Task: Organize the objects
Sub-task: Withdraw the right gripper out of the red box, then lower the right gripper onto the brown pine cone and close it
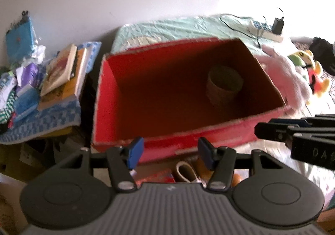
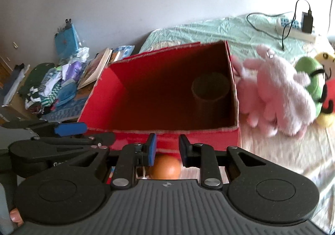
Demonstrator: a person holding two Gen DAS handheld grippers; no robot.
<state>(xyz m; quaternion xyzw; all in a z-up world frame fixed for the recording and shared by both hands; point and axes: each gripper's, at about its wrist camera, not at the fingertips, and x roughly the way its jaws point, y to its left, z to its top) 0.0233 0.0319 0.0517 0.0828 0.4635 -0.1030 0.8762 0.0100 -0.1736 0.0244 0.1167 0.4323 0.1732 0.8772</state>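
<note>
Progress check. Red box (image 2: 159, 96) sits open on the bed (image 2: 209, 30), and we count only one item inside: a brownish cylindrical container (image 2: 209, 92), upright near the far right corner. Rest of box floor is bare, so we judge the sorting as barely started.

Still outside: pink plush (image 2: 278, 96) lying on the bed, touching the box's right wall; green/yellow/red plush (image 2: 316, 86) just beyond it. An orange ball (image 2: 166, 167) lies below the box's near wall, w/ a beige shoe-like item (image 1: 185, 172) beside it (ID uncertain, partly hidden). Books (image 1: 62, 71) and a heap of clothes (image 2: 52, 88) sit to the left on a blue patterned cloth; can't tell if those belong to the task. Charger and power strip (image 2: 301, 30) at far end of bed.

Left tool (image 1: 170, 152): jaws apart, nothing between them. Right tool (image 2: 167, 151): narrower gap, also empty; the ball shows through the gap but lies well behind the pads, no contact. Both hover short of the box's near wall.

Est. remaining: plushes, ball, shoe-like item at min.
</note>
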